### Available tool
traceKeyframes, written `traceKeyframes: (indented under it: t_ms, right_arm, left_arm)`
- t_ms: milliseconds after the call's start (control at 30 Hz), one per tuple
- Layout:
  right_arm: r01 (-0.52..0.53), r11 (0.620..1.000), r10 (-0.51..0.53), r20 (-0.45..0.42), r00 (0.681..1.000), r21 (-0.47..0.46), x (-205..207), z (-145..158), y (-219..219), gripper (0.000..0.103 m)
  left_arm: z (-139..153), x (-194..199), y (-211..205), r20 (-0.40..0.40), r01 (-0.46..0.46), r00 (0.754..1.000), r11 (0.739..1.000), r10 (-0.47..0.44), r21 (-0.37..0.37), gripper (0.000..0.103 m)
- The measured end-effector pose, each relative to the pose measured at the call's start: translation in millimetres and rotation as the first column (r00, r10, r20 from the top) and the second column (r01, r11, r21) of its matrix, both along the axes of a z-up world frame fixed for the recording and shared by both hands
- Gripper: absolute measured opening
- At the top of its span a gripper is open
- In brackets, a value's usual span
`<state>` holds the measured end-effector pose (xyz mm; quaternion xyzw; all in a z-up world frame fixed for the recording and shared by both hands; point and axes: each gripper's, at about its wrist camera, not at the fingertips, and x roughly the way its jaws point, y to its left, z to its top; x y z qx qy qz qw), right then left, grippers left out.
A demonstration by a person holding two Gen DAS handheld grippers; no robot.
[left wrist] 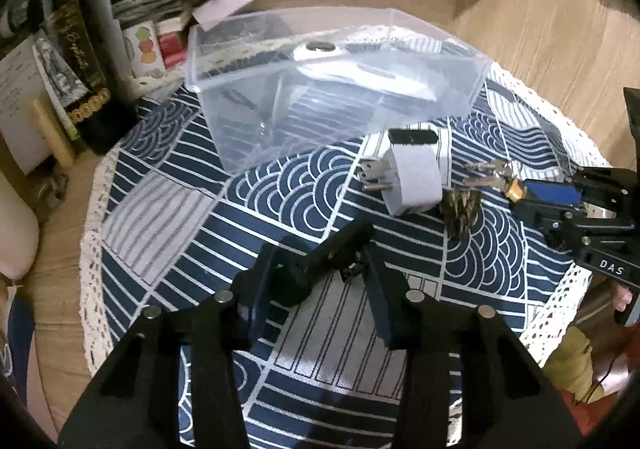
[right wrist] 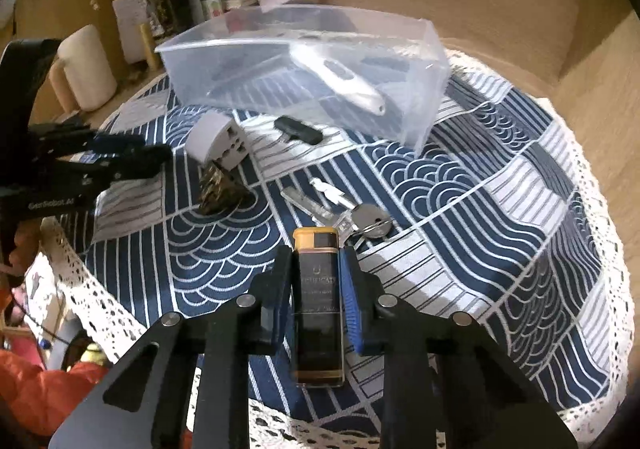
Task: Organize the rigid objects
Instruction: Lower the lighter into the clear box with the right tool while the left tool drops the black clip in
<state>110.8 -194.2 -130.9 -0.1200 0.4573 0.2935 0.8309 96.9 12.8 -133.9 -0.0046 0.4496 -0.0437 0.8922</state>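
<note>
The round cloth with navy wave arcs and white stripes point(right wrist: 440, 185) is showing a cream lace edge. The clear plastic box point(left wrist: 320, 97) is letting that pattern through. The white plug adapter point(left wrist: 412, 177) is gleaming pale beside the mottled brown-and-gold claw clip point(left wrist: 460, 209). The black rectangular lighter with an amber-yellow cap point(right wrist: 318, 289) is sitting between blue-padded fingers point(right wrist: 352, 305).
</note>
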Motion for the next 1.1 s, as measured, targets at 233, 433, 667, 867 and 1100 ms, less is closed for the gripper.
traceKeyframes:
  t_ms: [233, 433, 667, 867, 1100]
  right_arm:
    - [0.048, 0.996, -0.055, 0.09, 0.994, 0.076, 8.4, 32.9, -2.4, 0.022]
    - [0.057, 0.988, -0.082, 0.178, 0.981, 0.142, 28.6, 64.4, 3.6, 0.022]
    - [0.04, 0.981, -0.093, 0.281, 0.955, 0.188, 53.4, 99.4, 16.0, 0.022]
    - [0.029, 0.976, -0.1, 0.324, 0.941, 0.217, 75.0, 116.6, 34.2, 0.022]
    - [0.037, 0.979, -0.101, 0.318, 0.943, 0.201, 106.8, 110.3, 57.0, 0.022]
  left_arm:
    - [32.5, 0.9, 11.3, 0.09, -0.04, 0.995, 0.999, 0.041, -0.018, 0.042]
    - [67.7, 6.4, 19.4, 0.194, -0.07, 0.978, 0.997, 0.072, -0.019, 0.042]
    - [99.4, 22.8, 28.6, 0.273, -0.098, 0.957, 0.995, 0.102, -0.027, 0.043]
    - [107.0, 43.6, 27.7, 0.294, -0.099, 0.95, 0.994, 0.107, -0.043, 0.043]
    - [96.7, 76.5, 24.1, 0.246, -0.084, 0.965, 0.994, 0.097, -0.065, 0.043]
